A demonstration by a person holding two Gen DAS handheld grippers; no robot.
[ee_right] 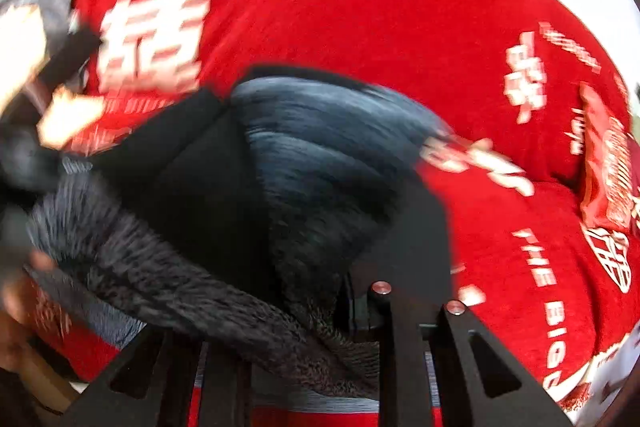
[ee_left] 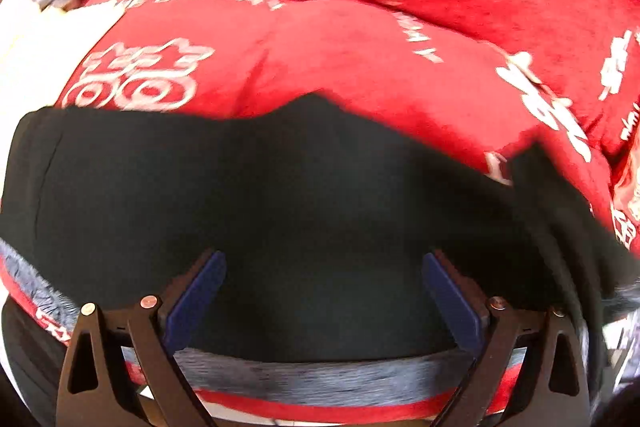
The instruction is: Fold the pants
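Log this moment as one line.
task: fold pants | left tongs: open over black pants | right tongs: shut on pants' fleece-lined fabric | surface: red blanket

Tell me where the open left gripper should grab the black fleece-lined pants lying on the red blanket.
Probably the near edge of the black fleece-lined pants, where the grey lining shows. The left gripper already straddles flat cloth there with its jaws wide apart, so coming straight down from above and pinching that edge looks simplest. The red blanket beneath is soft, so avoid catching it.

Two wrist fisheyes, steeply downward, close above shared black pants [ee_left: 280, 195] and red blanket [ee_right: 360, 27].
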